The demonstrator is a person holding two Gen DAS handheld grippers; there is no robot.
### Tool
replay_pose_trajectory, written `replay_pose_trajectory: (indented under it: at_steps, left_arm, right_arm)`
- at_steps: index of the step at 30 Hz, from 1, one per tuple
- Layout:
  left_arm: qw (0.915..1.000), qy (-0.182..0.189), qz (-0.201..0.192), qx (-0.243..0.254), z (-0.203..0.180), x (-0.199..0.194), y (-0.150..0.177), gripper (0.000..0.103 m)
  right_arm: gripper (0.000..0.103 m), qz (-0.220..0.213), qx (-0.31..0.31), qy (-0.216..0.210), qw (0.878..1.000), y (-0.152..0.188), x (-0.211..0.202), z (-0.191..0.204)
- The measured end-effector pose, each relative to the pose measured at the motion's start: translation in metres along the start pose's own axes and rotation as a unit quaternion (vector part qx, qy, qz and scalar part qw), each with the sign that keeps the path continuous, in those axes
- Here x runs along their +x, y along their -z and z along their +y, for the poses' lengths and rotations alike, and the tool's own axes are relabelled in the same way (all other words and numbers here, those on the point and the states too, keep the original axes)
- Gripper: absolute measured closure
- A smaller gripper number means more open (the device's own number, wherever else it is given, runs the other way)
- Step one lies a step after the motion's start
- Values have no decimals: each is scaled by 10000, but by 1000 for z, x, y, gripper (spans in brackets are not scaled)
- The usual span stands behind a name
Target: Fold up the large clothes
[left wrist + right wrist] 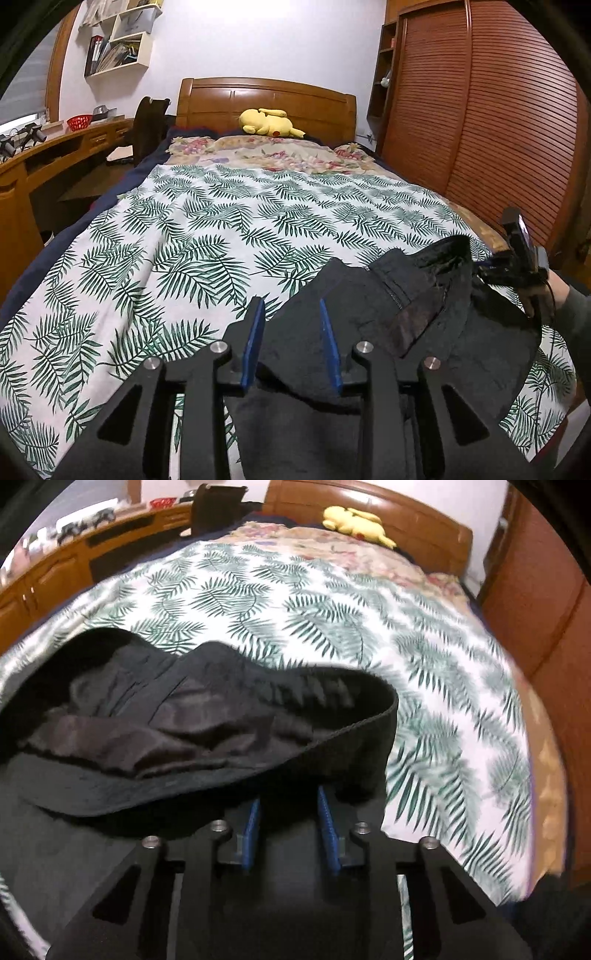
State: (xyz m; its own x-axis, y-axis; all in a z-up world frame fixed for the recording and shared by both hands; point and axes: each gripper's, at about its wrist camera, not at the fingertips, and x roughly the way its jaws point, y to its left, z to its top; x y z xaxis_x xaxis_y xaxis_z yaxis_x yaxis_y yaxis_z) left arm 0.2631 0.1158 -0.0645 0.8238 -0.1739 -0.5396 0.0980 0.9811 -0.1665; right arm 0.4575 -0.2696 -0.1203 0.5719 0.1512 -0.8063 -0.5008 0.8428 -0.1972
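A pair of black trousers (424,332) lies at the near end of the bed (221,229), waistband raised at the right. My left gripper (293,306) is open, its blue pads either side of a fold of the black cloth. My right gripper (290,797) is open, its fingertips hidden under the lifted waistband (332,698) of the trousers (147,716). In the left wrist view the right gripper (517,258) sits at the waistband's right end, held by a hand.
The bed has a white sheet with green fern leaves. A yellow plush toy (269,123) lies by the wooden headboard (266,99). A wooden desk (55,155) runs along the left. A slatted brown wardrobe (498,129) stands close on the right.
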Motion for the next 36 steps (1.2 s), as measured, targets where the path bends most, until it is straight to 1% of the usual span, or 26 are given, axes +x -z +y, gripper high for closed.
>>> replay_pose_trajectory:
  at_steps: [1, 4, 8, 9, 10, 12, 13, 15, 16, 17, 19, 20, 23, 24, 26, 27, 30, 33, 35, 36]
  left_arm:
    - [10000, 2, 5, 3, 0, 0, 0, 75]
    - [10000, -7, 9, -6, 1, 0, 1, 75]
    - [10000, 23, 3, -1, 0, 0, -1, 75]
    - [10000, 34, 2, 7, -1, 1, -1, 75]
    - [10000, 49, 5, 16, -2, 1, -2, 75]
    - [10000, 71, 5, 34, -3, 2, -2, 75]
    - [10000, 74, 2, 33, -2, 2, -2, 75]
    - [10000, 76, 0, 29, -2, 2, -3, 75]
    - [10000, 72, 3, 30, -2, 2, -2, 75]
    - [10000, 63, 6, 30, -2, 2, -2, 75]
    - [10000, 27, -2, 28, 0, 1, -1, 75]
    - [10000, -10, -14, 21, 1, 0, -1, 75]
    - [9999, -93, -58, 5, 6, -4, 1, 75]
    - [9999, -103, -70, -9, 8, -7, 2, 75]
    - [9999, -138, -91, -37, 14, -11, 3, 74]
    - [9998, -171, -109, -55, 18, -14, 4, 74]
    - [9996, -248, -114, -104, 30, -22, 6, 74]
    - [9992, -347, -99, -146, 42, -28, 8, 74]
    - [9989, -409, -109, -188, 50, -33, 10, 74]
    - [9988, -417, -107, -214, 54, -35, 11, 74]
  right_arm:
    - [90, -43, -57, 72, 9999, -5, 3, 0]
    - [90, -45, 71, 243, 9997, -20, 19, -12]
    - [90, -25, 404, 851, 9956, -34, 40, -41]
    - [90, 83, 621, 1106, 9919, -35, 47, -56]
    - [90, 198, 808, 1212, 9891, -33, 51, -66]
    - [90, 251, 988, 1191, 9876, -28, 50, -78]
    - [90, 156, 991, 1149, 9883, -26, 44, -77]
    - [87, -19, 941, 978, 9907, -23, 31, -70]
    - [75, -113, 879, 927, 9917, -22, 21, -62]
    - [61, -180, 826, 875, 9926, -23, 15, -53]
    - [49, -445, 600, 540, 9957, -27, -5, -20]
    - [45, -555, 495, 368, 9966, -30, -13, -3]
    - [44, -673, 182, -207, 9974, -39, -26, 49]
    - [44, -697, 2, -468, 9965, -42, -31, 77]
    - [44, -700, -189, -815, 9940, -45, -33, 111]
    - [44, -689, -257, -1090, 9913, -47, -34, 133]
    - [44, -625, -401, -1726, 9822, -51, -35, 186]
    - [44, -511, -533, -2109, 9747, -55, -33, 225]
    - [45, -344, -654, -2124, 9744, -57, -29, 244]
    - [47, -169, -707, -2114, 9747, -61, -21, 253]
